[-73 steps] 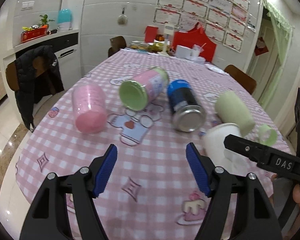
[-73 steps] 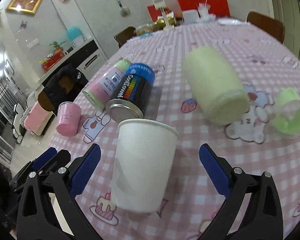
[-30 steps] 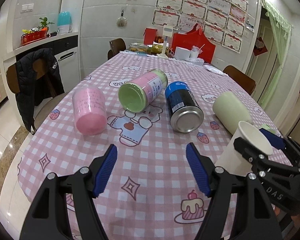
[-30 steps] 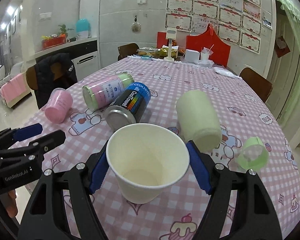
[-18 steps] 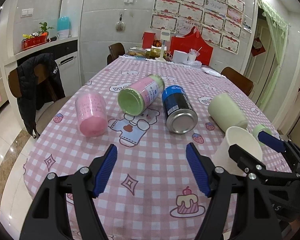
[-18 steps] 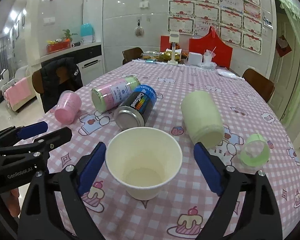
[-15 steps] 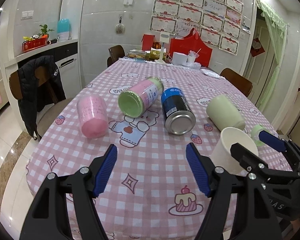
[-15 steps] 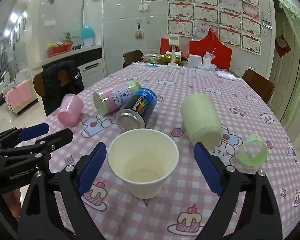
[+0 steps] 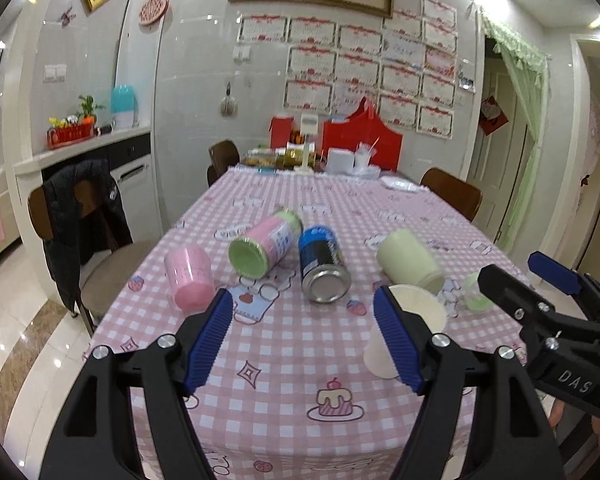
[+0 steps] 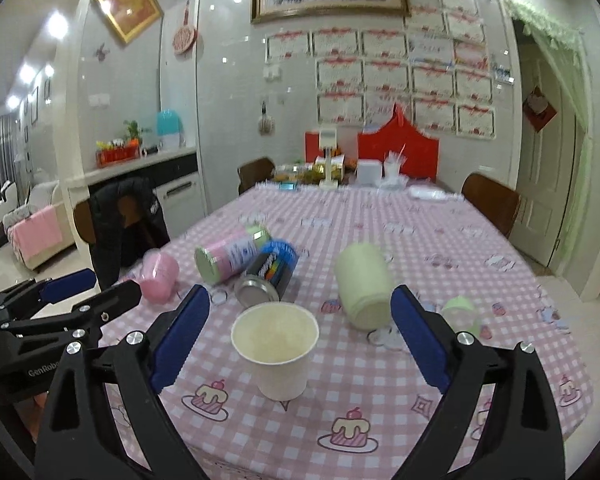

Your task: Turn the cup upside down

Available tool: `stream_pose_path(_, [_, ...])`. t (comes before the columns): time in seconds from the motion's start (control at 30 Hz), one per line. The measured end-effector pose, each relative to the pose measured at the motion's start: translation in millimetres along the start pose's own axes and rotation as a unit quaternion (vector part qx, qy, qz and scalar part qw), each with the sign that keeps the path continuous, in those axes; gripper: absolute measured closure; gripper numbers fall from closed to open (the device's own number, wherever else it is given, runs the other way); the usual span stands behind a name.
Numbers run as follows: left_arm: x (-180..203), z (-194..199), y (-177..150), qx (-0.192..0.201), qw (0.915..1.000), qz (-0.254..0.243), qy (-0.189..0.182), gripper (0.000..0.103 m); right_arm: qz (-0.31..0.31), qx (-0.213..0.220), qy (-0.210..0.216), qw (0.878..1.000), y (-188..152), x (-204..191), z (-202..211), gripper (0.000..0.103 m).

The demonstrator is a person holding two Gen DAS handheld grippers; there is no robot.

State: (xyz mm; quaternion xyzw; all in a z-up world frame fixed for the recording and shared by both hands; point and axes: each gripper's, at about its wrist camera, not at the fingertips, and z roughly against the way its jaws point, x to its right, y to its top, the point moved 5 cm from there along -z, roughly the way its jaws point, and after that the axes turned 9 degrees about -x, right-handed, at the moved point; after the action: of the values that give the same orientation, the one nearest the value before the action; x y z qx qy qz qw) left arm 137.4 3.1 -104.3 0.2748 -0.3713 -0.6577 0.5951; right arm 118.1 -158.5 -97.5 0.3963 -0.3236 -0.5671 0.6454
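Note:
A white paper cup [image 10: 276, 350] stands upright, mouth up, on the pink checked tablecloth [image 10: 380, 380] near the table's front edge. In the left wrist view the cup [image 9: 416, 312] shows partly behind my left gripper's right finger. My right gripper [image 10: 300, 336] is open and empty, pulled back, with the cup framed between its fingers and apart from them. My left gripper [image 9: 304, 340] is open and empty, to the left of the cup. The right gripper [image 9: 540, 280] also shows at the right in the left wrist view.
Lying on their sides behind the cup are a pink cup [image 10: 160, 276], a pink-and-green can [image 10: 230, 254], a blue can [image 10: 270, 272] and a pale green cup [image 10: 364, 286]. A green tape ring [image 10: 460, 312] lies at right. Chairs stand around the table.
The right gripper opened, released the white cup standing upright on the table, and drew back. Both grippers have pulled away from the table and risen.

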Motion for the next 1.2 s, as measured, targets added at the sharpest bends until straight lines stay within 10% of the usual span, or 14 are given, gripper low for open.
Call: stream_pose_path(1.2, [38, 111, 15, 0.171, 0.9832, -0.045, 0.045, 0.021, 0.022, 0.120, -0.035, 0.992, 5, -1, 70, 0.008])
